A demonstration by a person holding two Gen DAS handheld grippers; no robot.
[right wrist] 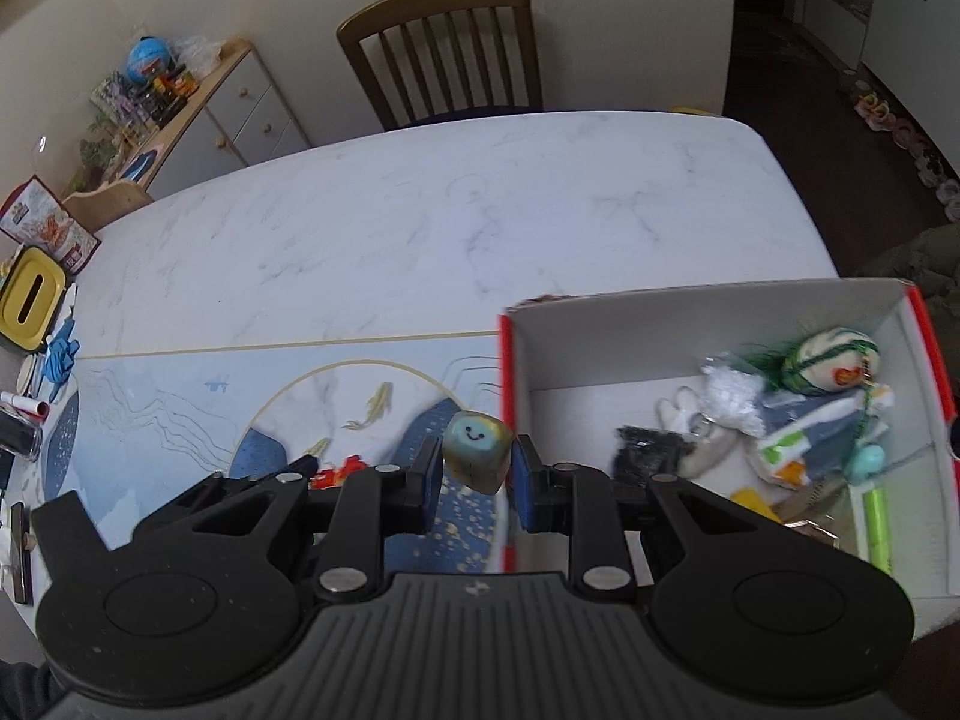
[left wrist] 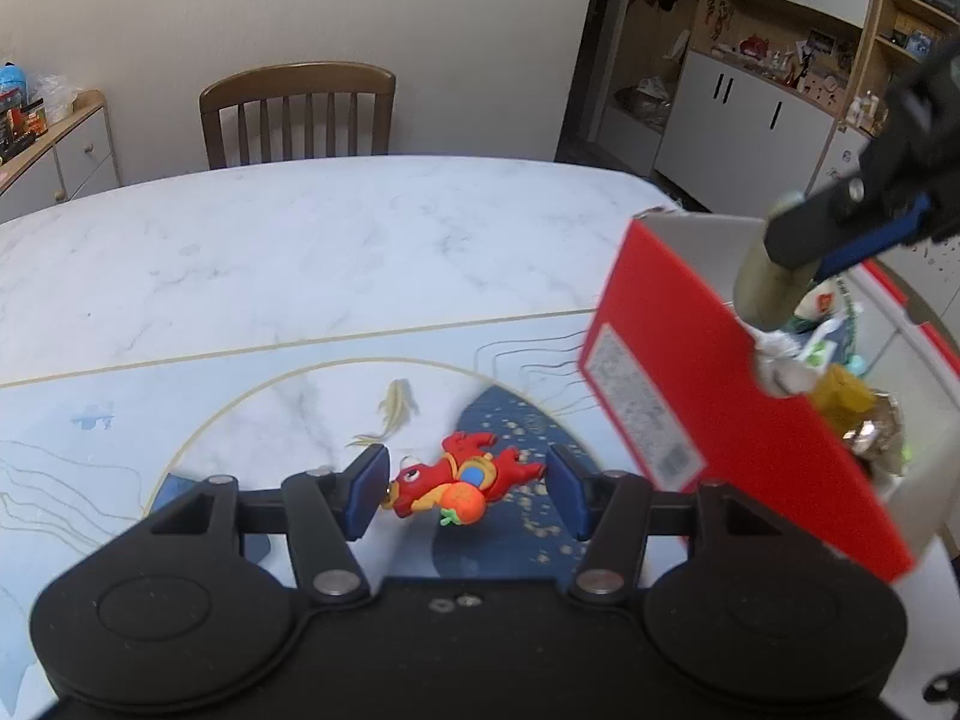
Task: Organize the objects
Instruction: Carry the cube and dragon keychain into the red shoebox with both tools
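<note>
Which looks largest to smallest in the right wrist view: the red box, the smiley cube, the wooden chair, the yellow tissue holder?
1. red box
2. wooden chair
3 and 4. yellow tissue holder and smiley cube: they look too alike to rank, and the cube, held in the right tool, sits nearest the camera.

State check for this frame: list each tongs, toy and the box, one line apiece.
Left tongs: open, straddling the red dragon toy.
Red dragon toy: lying on the mat, ungripped.
Right tongs: shut on the smiley cube.
Smiley cube: held above the box edge.
Red box: open, already holding several toys.
</note>
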